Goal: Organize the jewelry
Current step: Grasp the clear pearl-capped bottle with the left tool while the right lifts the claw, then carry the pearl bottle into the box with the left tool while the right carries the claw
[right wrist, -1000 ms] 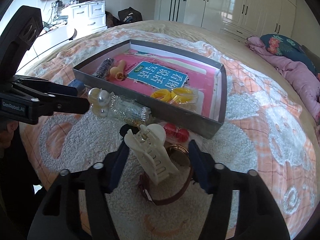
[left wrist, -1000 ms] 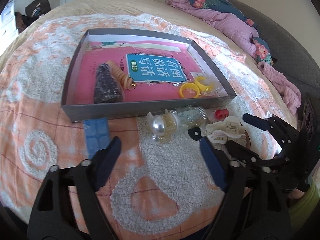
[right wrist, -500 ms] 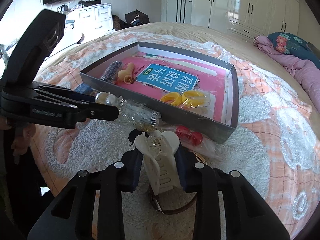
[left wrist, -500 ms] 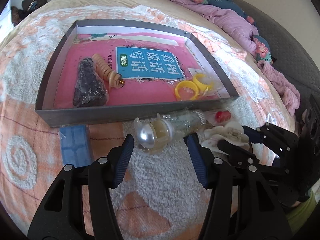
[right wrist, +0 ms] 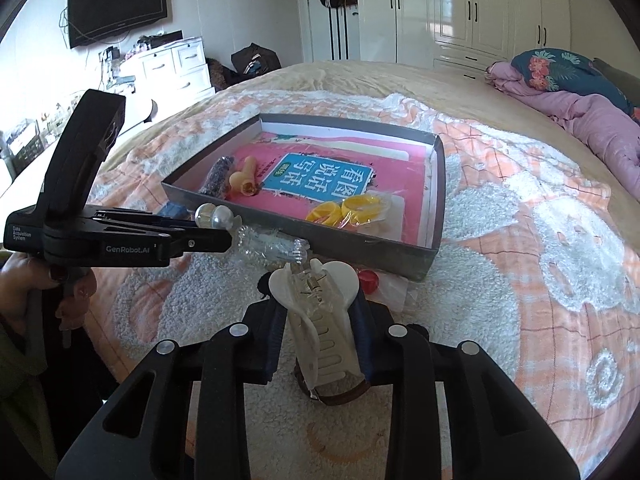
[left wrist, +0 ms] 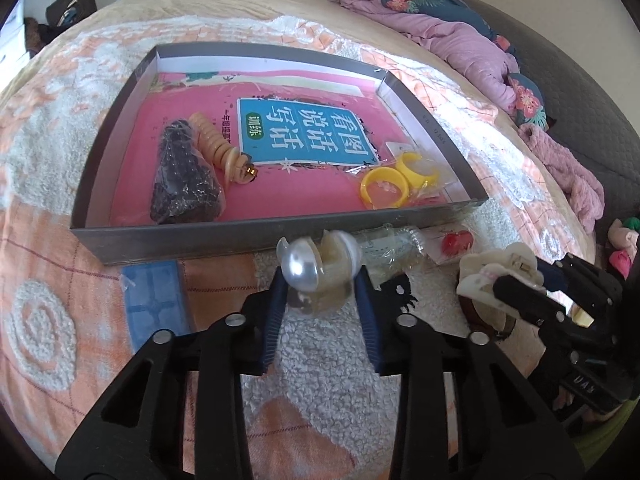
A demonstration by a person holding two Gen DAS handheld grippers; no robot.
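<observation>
Orange-and-white bedding (left wrist: 60, 208) spreads under everything we see from the left wrist, with a shallow grey box (left wrist: 248, 236) lying just ahead of our left gripper (left wrist: 320, 292). Its blue fingers are closed on a pearl hair clip (left wrist: 316, 268), held up near the box's front wall. Inside the box, ahead and to the right, sit yellow rings (left wrist: 384, 190); ahead to the left lie a dark beaded bundle (left wrist: 184, 176) and a tan coil (left wrist: 218, 148). Off to the right, our right gripper (left wrist: 516, 288) pinches a cream claw clip (left wrist: 492, 276). From the right wrist, the same bedding (right wrist: 520, 280) fills the view, and our right gripper (right wrist: 320, 320) is clamped on the cream claw clip (right wrist: 320, 300), raised above a brown strap (right wrist: 340, 396) on the cover. To the left, a hand (right wrist: 24, 280) holds the left gripper (right wrist: 224, 236) with the pearl hair clip (right wrist: 214, 216) at its tips, just before the grey box (right wrist: 360, 252).
</observation>
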